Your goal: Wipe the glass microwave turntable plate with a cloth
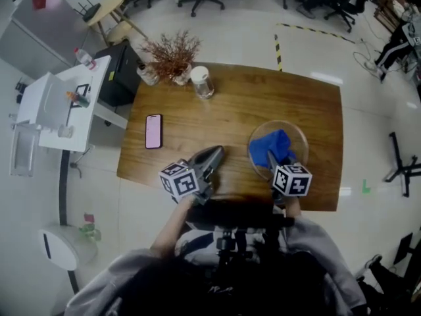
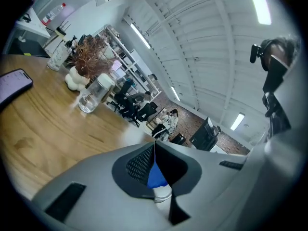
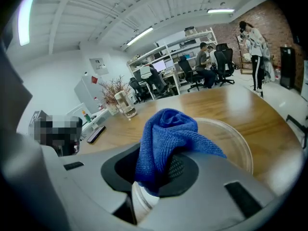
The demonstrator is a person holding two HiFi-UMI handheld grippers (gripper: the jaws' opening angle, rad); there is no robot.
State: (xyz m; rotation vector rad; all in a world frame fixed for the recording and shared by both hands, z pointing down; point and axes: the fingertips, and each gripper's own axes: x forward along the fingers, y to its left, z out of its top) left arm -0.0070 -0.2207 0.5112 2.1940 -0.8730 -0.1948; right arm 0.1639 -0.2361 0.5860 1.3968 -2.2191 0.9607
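The round glass turntable plate lies on the wooden table at the front right. A bunched blue cloth rests on it. My right gripper is shut on the cloth's near edge. In the right gripper view the cloth rises out of the jaws, with the plate's clear rim curving behind it. My left gripper hovers over the table left of the plate, apart from it. Its jaws are together and hold nothing; a blue sliver shows in the gap behind the tips.
A phone lies face up at the table's left. At the back stand a glass jar with a white lid and a vase of dried twigs. The table's front edge runs just below both grippers. A white side table stands to the left.
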